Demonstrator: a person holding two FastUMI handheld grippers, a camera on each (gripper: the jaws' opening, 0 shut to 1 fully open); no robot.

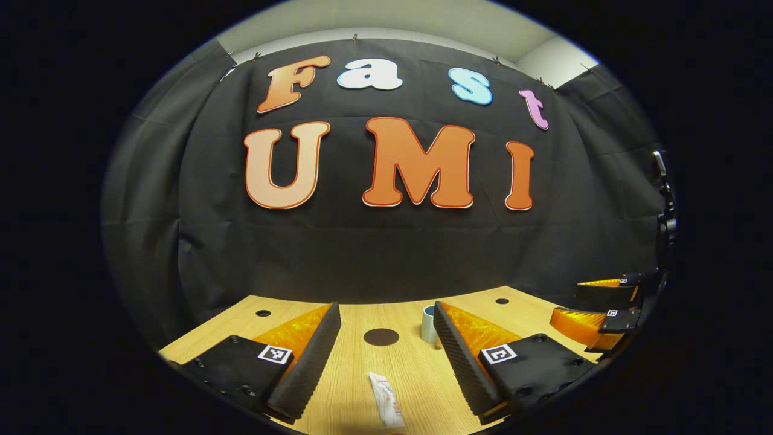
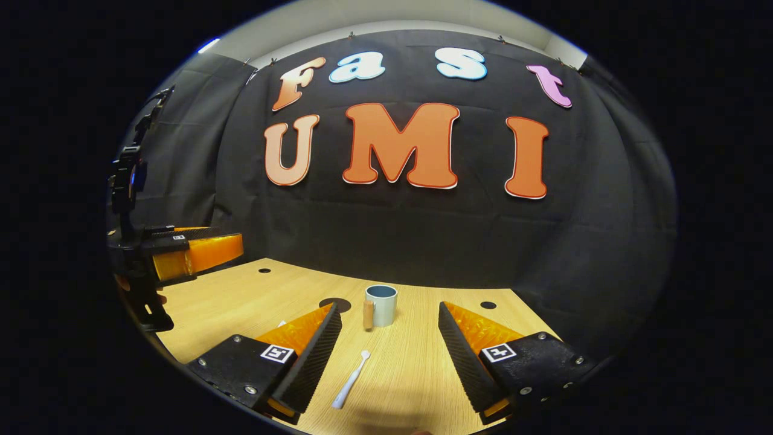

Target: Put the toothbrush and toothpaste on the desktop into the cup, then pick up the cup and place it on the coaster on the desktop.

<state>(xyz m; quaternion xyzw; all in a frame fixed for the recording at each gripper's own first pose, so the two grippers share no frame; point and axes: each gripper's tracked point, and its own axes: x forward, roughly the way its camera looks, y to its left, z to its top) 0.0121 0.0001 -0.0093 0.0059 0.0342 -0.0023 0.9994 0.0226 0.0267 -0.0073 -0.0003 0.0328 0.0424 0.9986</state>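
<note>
Left gripper (image 1: 386,353) is spread wide with nothing between its fingers, hovering low over the wooden bench (image 1: 350,386). Right in the gap between them lies the toothpaste (image 1: 387,400) — a small white tube flat on the wood, near the bottom of the left gripper view, touching neither finger. Further ahead sits the coaster (image 1: 381,337), a dark round disc, and just to its right the cup (image 1: 428,324) peeks out, partly hidden behind that gripper's right finger.

Right gripper (image 2: 389,347) is just as wide open and empty. In the right gripper view the toothbrush (image 2: 350,380) lies flat on the bench between its fingers, closer to the left one, head pointing toward the cup (image 2: 381,305). That cup stands upright, pale blue-grey, with a wooden-looking handle on its left side — nothing visible inside from this angle. The coaster (image 2: 334,304) sits just left of it and slightly behind, partly covered by the left finger's tip.

Each camera also catches the other gripper off at the edge: right gripper (image 1: 595,308) at the far right of the left gripper view, left gripper (image 2: 181,254) at the far left of the right gripper view, held above the bench.
</note>
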